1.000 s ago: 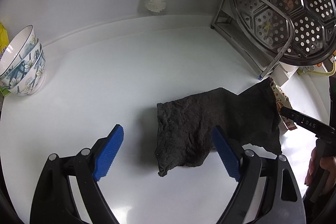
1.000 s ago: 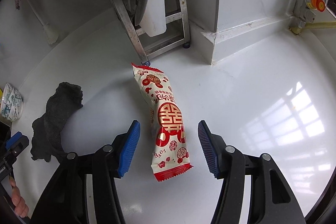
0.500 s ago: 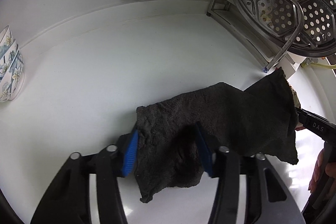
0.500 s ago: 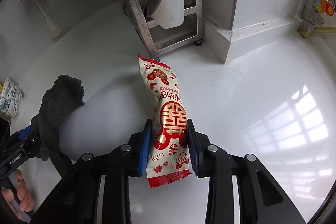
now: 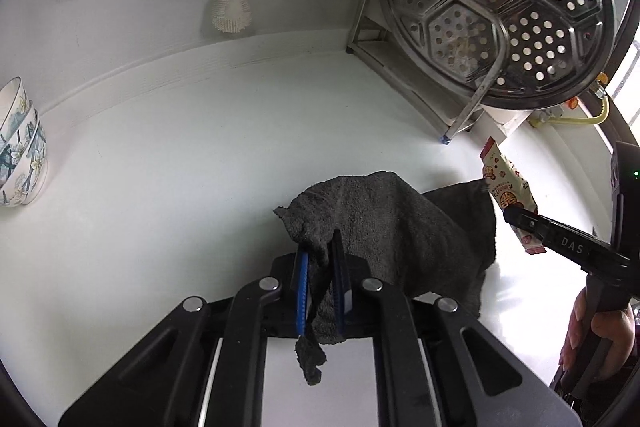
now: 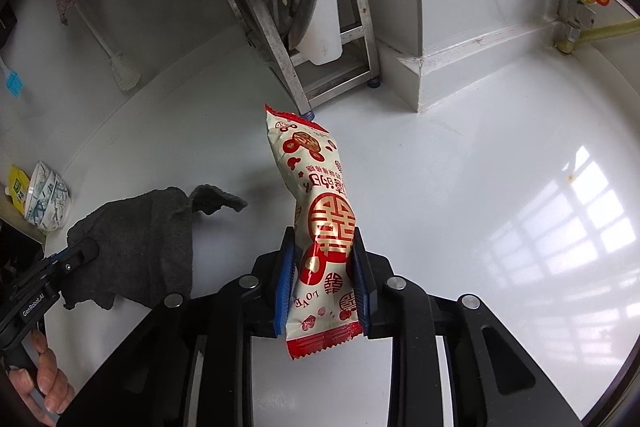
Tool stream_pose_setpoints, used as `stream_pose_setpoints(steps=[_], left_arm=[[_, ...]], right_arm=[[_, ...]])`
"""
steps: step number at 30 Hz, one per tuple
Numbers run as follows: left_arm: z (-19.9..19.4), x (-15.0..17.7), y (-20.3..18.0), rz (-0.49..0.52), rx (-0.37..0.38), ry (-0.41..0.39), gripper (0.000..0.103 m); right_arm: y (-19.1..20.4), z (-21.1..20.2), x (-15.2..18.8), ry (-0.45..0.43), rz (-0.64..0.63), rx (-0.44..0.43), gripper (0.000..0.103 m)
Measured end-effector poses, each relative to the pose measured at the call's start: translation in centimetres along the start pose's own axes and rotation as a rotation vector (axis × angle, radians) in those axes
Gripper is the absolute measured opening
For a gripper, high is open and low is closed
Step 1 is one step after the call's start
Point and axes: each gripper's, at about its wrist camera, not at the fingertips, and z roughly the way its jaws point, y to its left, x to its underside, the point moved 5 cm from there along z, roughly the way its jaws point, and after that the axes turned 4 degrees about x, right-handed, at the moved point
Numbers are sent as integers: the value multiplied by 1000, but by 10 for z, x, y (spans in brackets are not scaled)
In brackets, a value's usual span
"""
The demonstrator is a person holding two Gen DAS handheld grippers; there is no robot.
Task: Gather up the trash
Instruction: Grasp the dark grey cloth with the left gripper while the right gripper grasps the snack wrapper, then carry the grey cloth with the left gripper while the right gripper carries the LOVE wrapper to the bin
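The blue fingers of the left gripper are pinched tight on a fold of the dark grey cloth, and those of the right gripper are clamped on the lower part of the red-and-cream snack packet; a second ago both pairs stood wide apart over their targets, and half a second ago they were only just meeting them. Both things have since come up off the white counter: the packet stands clear of the surface, its top end leaning away from the camera, while the cloth hangs from the left pads with one corner dangling below them and the rest draped forward, its far edge perhaps touching the counter, though I cannot tell. For the task this likely means both grasps are secure and the carry can begin, with no bin visible in either view. Farther off, the stacked floral bowls sit at the left edge, lower in view than before, and the steamer tray leans in its metal rack against the back wall, beside the white brush.
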Motion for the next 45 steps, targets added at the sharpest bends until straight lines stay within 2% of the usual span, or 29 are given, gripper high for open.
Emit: stream_pose_setpoints(steps=[8,14,20,27,34,39,45], left_arm=[[-63,15,-11,36,58,-34,8],[-113,24,-15,91,63,-96,8],[-156,33,-21,148,138,-131,8],[-189,59,-32,236,236,-128,8],[-219,104,-57,315,295,-95,8],[-236,144,-79,306,324,-68,8],[-259,205,-110,290,308,-69,8]], right_arm=[[-10,-58,36,-37,66,-13,25],[-10,-92,67,-54,111,-9,25],[-2,-135,110,-81,158,19,25],[12,-185,164,-134,231,59,25],[25,-225,220,-161,261,51,25],[26,-247,266,-147,235,28,25],[12,-278,331,-147,212,-14,25]])
